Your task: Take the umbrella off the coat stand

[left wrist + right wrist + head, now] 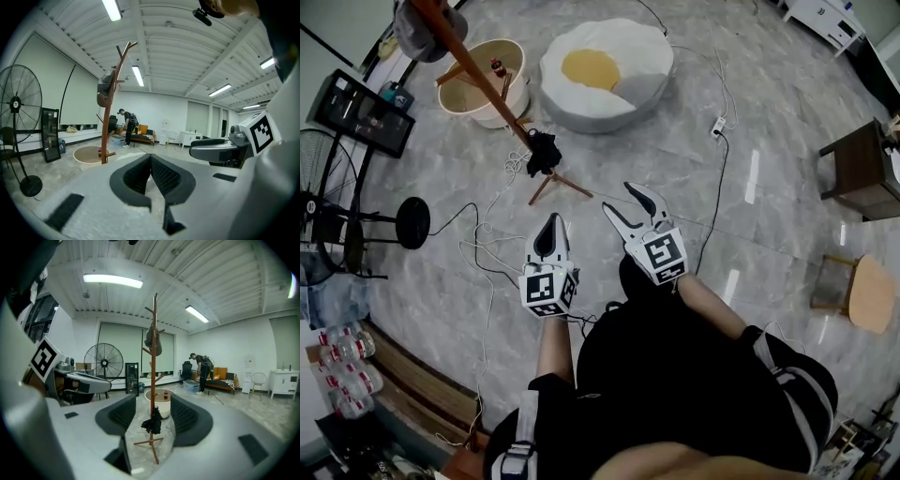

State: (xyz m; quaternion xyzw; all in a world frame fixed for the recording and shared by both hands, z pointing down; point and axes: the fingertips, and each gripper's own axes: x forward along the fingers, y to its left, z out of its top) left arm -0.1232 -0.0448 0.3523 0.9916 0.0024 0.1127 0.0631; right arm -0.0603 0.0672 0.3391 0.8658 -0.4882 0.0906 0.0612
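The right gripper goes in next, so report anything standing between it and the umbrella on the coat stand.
Nothing visible does. The right gripper, jaws apart and empty, faces the black umbrella hanging low on the coat stand across bare floor.

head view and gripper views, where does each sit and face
Head view: on the person's head, steeply down at coat stand and umbrella; shows forearms, left gripper, right gripper.
Left gripper view: on the left gripper, level across the room; own shut jaws.
Right gripper view: on the right gripper, toward the umbrella; own open jaws.
Shared: both gripper views show coat stand and fan.
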